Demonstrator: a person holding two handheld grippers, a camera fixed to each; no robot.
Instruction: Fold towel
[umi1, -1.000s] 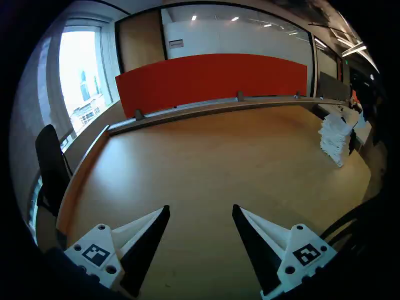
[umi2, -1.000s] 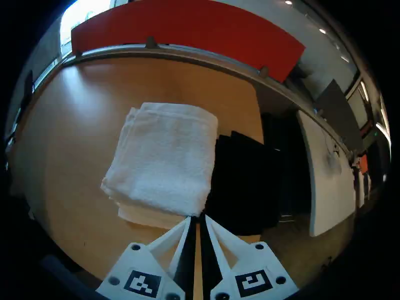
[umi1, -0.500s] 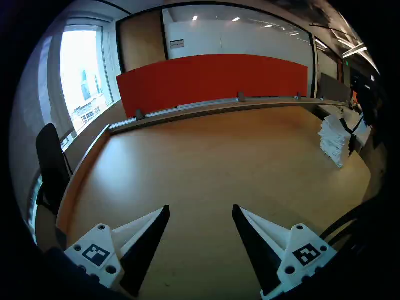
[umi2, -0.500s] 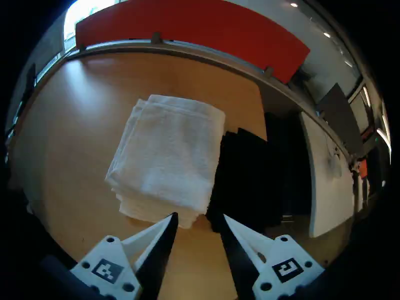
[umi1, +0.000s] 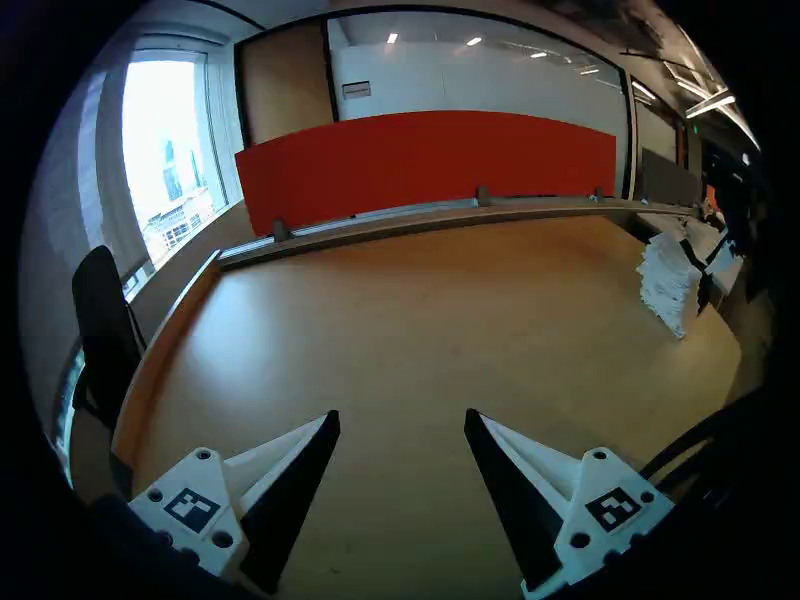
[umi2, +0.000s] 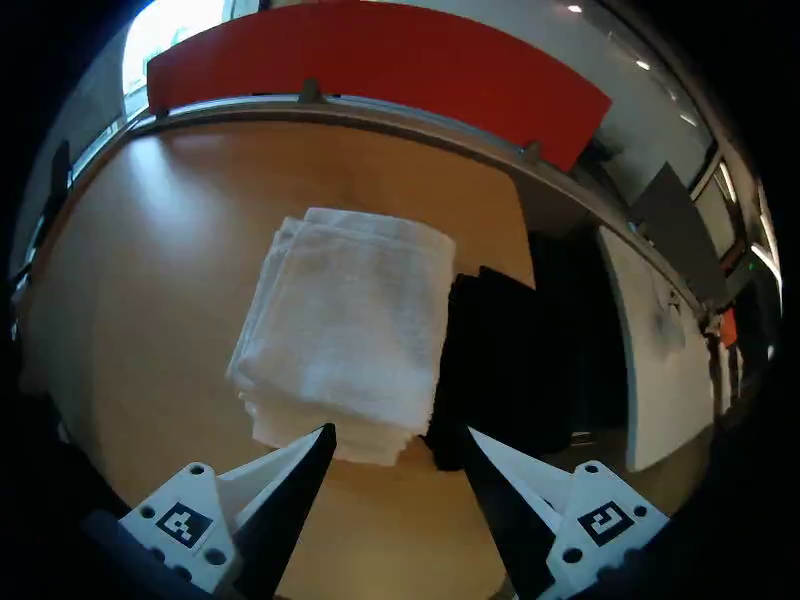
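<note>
Towel (umi2: 345, 335): white, folded in layers, lay on the counter (umi2: 150, 270), hard against its edge.
Right gripper (umi2: 398, 432): spread wide, empty, just short of the towel.
Left gripper (umi1: 401, 415): released, empty, well apart.
Risk: I judged a careless nudge could slide the folds off that edge.

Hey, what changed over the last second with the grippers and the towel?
The right gripper opened: its fingers, shut at the near edge of the folded towel a second ago, now stand wide apart, holding nothing. The towel stays folded on the table, and the left gripper stays open above it.
</note>
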